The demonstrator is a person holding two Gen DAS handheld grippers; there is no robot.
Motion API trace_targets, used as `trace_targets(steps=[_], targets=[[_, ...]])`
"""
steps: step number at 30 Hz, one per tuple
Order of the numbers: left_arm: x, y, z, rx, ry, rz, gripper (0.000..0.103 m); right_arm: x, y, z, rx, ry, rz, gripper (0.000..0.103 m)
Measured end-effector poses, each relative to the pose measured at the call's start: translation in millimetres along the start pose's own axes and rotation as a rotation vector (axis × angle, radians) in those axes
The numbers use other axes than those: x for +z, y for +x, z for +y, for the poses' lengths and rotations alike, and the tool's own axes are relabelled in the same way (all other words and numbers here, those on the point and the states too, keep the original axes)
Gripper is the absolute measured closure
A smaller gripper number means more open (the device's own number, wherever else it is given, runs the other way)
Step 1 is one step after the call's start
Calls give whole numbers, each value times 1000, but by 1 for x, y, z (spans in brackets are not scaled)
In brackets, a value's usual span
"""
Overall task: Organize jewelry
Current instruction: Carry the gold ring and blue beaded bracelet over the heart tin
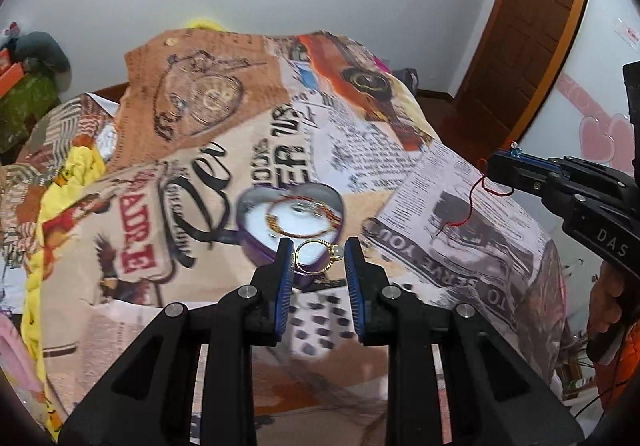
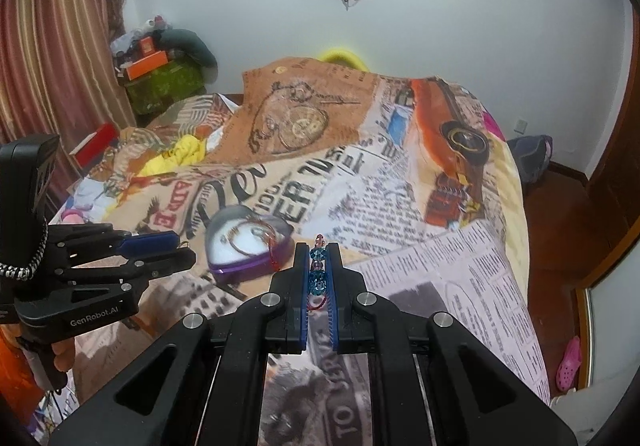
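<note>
A purple heart-shaped tin (image 1: 256, 220) with a white lining lies open on the printed bedspread; a red and gold bracelet (image 1: 304, 216) lies inside. It also shows in the right wrist view (image 2: 248, 266). My left gripper (image 1: 318, 252) holds a gold ring (image 1: 316, 256) between its blue pads, just above the tin's near edge. My right gripper (image 2: 319, 252) is shut on a blue beaded piece (image 2: 319, 278) with a red string. In the left wrist view the right gripper (image 1: 500, 166) is at the right, the red string (image 1: 474, 202) hanging from it.
The bedspread (image 1: 360, 150) covers a bed with yellow cloth (image 1: 76, 166) at its left. A wooden door (image 1: 532, 26) stands at the right. A cluttered stand (image 2: 160, 78) and a striped curtain (image 2: 52, 46) are at the far left. A pink shoe (image 2: 570, 364) lies on the floor.
</note>
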State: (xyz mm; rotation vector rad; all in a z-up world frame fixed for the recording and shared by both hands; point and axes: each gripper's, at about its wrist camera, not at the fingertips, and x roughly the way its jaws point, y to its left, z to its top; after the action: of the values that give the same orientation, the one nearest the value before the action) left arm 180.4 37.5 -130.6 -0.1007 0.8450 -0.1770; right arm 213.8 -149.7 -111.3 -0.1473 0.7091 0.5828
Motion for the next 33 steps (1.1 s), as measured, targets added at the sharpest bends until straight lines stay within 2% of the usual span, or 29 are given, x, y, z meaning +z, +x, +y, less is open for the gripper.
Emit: trace_targets(steps=[10,22,28,33], targets=[[15,-6,29,23,-29,-43,78,23,15,25,34,-20,-25,96],[24,16,45,16,-35,-26,78,46,46,43,83,-16,-19,96],[25,33,48,2,-32,-4,78,45,71,45,107,-7,29,96],[25,52,49,-2,-25,28,78,37,99,45,133,-6,113,96]])
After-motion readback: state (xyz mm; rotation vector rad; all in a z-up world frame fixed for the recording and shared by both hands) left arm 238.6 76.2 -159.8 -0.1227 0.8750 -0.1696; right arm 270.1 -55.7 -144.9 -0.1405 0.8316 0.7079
